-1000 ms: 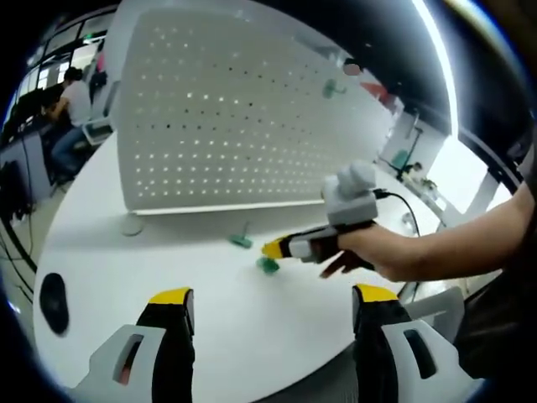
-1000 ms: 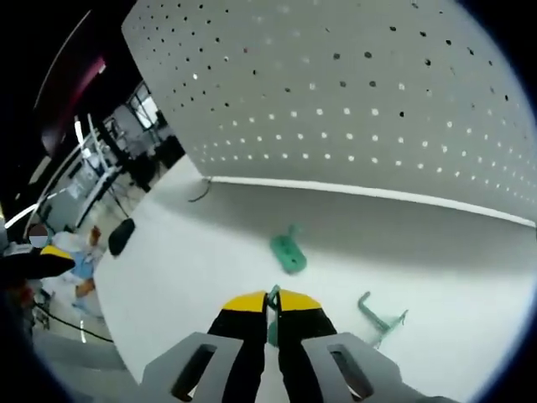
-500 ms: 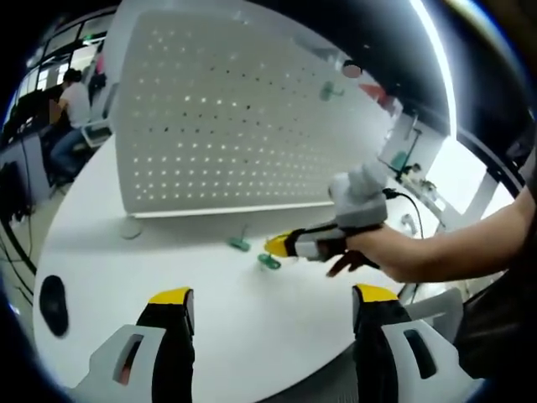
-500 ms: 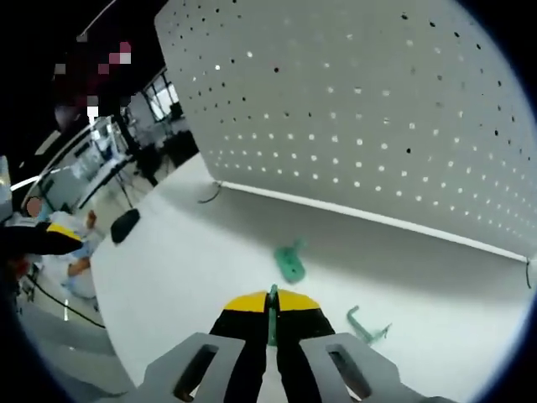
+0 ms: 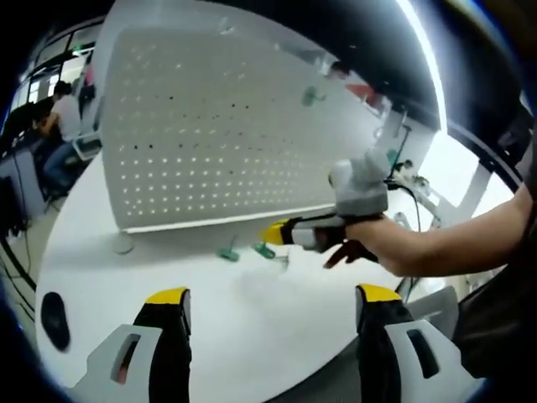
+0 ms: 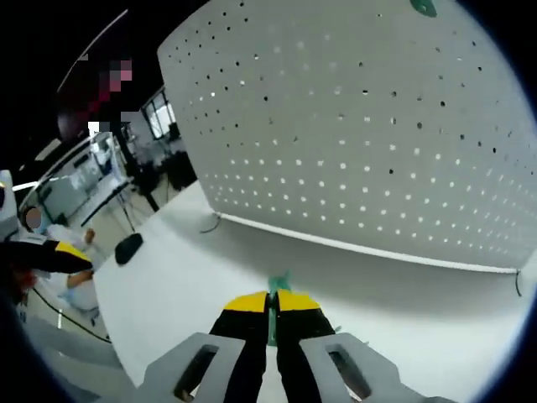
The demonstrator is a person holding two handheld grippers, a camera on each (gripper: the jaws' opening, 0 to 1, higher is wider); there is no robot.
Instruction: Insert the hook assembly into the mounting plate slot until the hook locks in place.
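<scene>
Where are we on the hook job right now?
Done: the right gripper has a green hook pinched between its shut jaws, off the table. In hand: it is pointed at the pegboard. Left: insertion and locking. The left gripper is open.

Nothing readable anywhere as far as I can tell, no text, labels, brands or numbers (the white pegboard (image 6: 369, 143) is just plain rows of holes, the table (image 5: 252, 327) bare white).

both views face the pegboard (image 5: 226, 126) over the table (image 6: 185, 277), right nearer.
</scene>
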